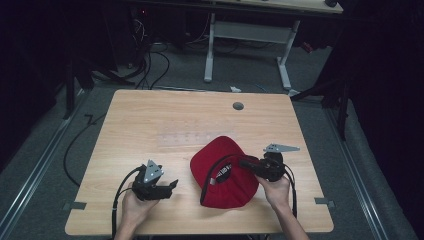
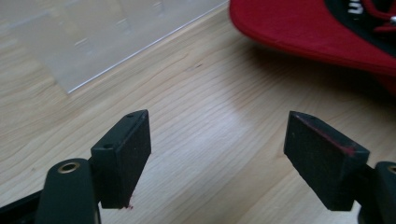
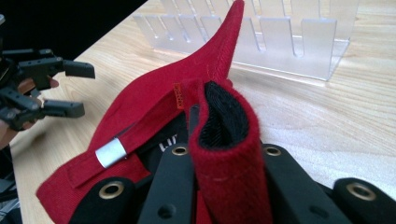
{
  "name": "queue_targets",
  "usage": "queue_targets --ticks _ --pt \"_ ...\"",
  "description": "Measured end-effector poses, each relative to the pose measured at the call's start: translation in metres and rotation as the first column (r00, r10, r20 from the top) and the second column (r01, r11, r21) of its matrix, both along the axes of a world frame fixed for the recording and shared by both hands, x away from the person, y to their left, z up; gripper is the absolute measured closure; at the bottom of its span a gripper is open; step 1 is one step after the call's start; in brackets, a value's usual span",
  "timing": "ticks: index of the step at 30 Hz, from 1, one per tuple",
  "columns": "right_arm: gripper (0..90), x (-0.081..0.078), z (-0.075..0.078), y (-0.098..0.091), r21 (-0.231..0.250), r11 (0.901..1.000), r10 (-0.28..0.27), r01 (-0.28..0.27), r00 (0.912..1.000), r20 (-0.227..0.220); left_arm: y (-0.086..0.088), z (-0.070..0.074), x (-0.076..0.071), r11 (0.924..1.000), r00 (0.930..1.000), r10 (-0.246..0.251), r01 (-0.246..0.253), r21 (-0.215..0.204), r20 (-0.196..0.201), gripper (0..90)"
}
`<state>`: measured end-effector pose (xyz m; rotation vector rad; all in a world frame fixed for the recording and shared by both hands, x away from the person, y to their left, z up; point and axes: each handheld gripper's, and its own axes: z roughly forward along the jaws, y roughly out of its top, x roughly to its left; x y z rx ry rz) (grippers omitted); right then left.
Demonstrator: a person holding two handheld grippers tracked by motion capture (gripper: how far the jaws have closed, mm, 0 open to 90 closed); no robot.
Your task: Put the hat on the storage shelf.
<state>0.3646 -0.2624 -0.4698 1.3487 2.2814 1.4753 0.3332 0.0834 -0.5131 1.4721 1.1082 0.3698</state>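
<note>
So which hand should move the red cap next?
The right. Its hand-held gripper is already shut on the red cap, pinching the strap. The left hand-held gripper is open over bare table, apart from the cap.

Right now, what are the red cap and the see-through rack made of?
The red cap looks like woven cotton cloth: matte, with stitched seams and a fuzzy strap end. The see-through rack seems to be frosted clear plastic, perhaps acrylic: hard slotted edges, and the wood shows through.
</note>
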Motion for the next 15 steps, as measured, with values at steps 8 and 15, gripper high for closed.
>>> queue_targets --ticks 8,15 --pt "83.3 0.005 0.015 0.004 0.015 0.9998 0.014 -0.014 0.9999 0.000 -0.019 0.012 -0.012 0.9980 0.9969 -0.063 0.062 0.016 0.048 22.9" --pt "83.3 0.010 0.022 0.007 0.028 0.9992 0.028 -0.028 0.9994 -0.021 -0.033 0.017 -0.014 0.9940 0.9913 -0.095 0.090 0.063 0.091 21.3"
